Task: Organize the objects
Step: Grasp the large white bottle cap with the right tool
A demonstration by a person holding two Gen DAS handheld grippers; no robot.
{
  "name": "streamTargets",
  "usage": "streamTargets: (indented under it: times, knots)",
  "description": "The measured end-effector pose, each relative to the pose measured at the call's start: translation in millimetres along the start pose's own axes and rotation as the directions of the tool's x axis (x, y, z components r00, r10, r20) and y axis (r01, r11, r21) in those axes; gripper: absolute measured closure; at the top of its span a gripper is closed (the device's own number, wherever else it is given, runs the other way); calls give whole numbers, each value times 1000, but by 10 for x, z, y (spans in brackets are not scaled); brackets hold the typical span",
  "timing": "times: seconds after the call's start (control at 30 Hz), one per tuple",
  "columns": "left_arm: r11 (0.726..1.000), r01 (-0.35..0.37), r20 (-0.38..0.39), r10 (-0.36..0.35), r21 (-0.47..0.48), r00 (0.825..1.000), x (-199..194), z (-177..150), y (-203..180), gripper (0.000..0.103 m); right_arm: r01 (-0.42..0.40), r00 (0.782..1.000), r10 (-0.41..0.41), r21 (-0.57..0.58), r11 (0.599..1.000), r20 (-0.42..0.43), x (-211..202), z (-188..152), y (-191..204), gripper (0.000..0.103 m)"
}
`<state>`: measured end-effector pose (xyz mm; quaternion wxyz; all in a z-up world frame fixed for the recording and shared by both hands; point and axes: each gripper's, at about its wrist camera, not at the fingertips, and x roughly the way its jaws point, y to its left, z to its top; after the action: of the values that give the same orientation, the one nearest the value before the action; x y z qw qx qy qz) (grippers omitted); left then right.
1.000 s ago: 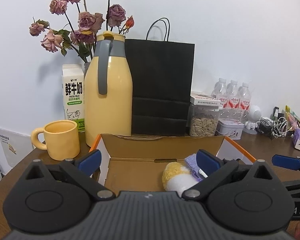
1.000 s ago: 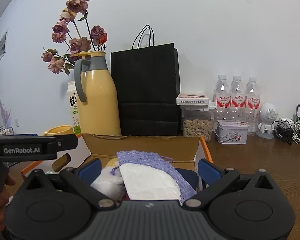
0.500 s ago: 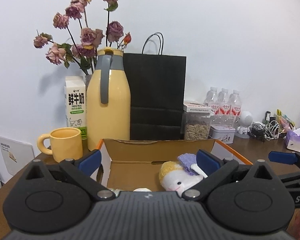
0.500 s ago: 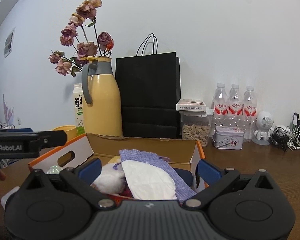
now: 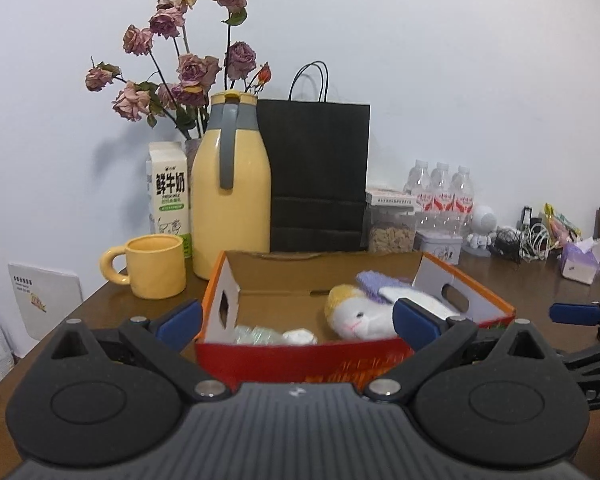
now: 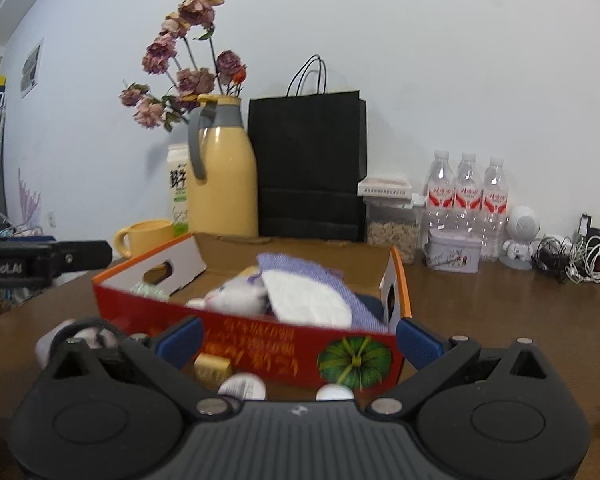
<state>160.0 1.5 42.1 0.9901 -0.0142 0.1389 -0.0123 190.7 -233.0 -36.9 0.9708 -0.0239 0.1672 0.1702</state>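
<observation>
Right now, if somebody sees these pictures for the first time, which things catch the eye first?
The red cardboard box in the foreground, open on the table, holds a white plush toy and a purple cloth. Behind it stand a tall yellow jug, dried roses and a black paper bag against the wall.

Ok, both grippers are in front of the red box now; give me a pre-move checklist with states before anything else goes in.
1. Left gripper open, nothing held: ok.
2. Right gripper open, nothing held: ok.
3. Red box top open: ok.
4. Free floor inside, beside the plush toy: ok, left part bare.
5. Loose small items in front of the box identified: cannot tell, blurred.
6. Yellow mug apart from box: ok.
</observation>
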Motion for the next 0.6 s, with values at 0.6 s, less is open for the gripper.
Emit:
streamTargets:
  times: [0.6]
  knots:
    - [999,-31,-166,35,26,985,-444,-380,263,0,-72,960,64,-18,997,-272,-205,-556,201,5]
